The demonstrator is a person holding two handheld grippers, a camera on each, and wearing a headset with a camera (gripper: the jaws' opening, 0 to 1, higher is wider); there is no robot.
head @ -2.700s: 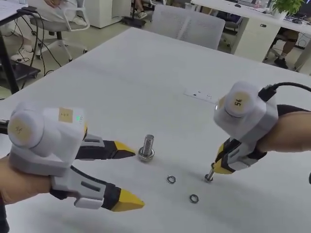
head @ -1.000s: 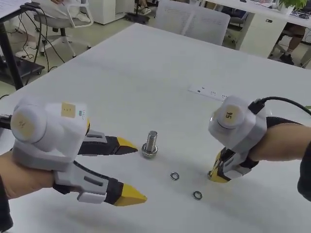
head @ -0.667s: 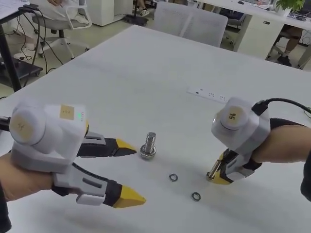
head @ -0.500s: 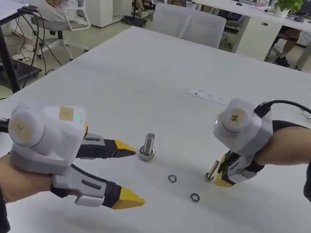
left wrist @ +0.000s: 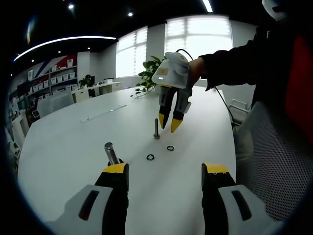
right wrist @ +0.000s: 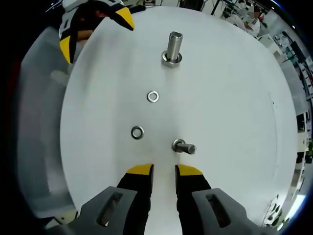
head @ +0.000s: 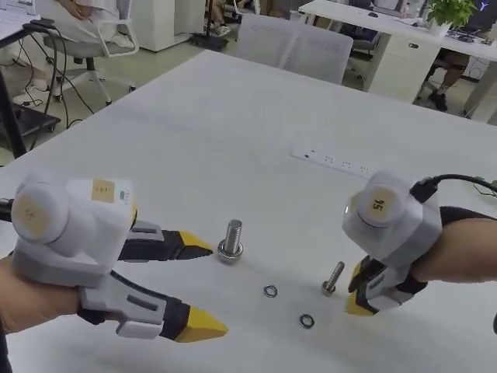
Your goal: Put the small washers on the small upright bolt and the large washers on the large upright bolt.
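Small bolt (head: 332, 278): upright on the table (head: 233, 132), untouched by either gripper.
Right gripper (head: 357, 303): just beside the small bolt, jaws narrowly parted, empty.
Left gripper (head: 199, 287): well apart from the small bolt, jaws wide, empty.
Nearer washer (head: 307, 320): loose, near the small bolt.
Other washer (head: 270, 291): between the small bolt and the large bolt (head: 230, 239).
Step, as judged: pinch the nearer washer by its rim, hold it level and lower it straight over the small bolt without nudging it.

The right gripper (head: 357, 299) has released the small bolt (head: 333, 278) and has drawn back from it. In the head view its tips are now just beside the bolt, at about 4 o'clock, with the jaws a little apart. The bolt, which before was leaning between the jaws, now stands alone on the table (head: 233, 116).
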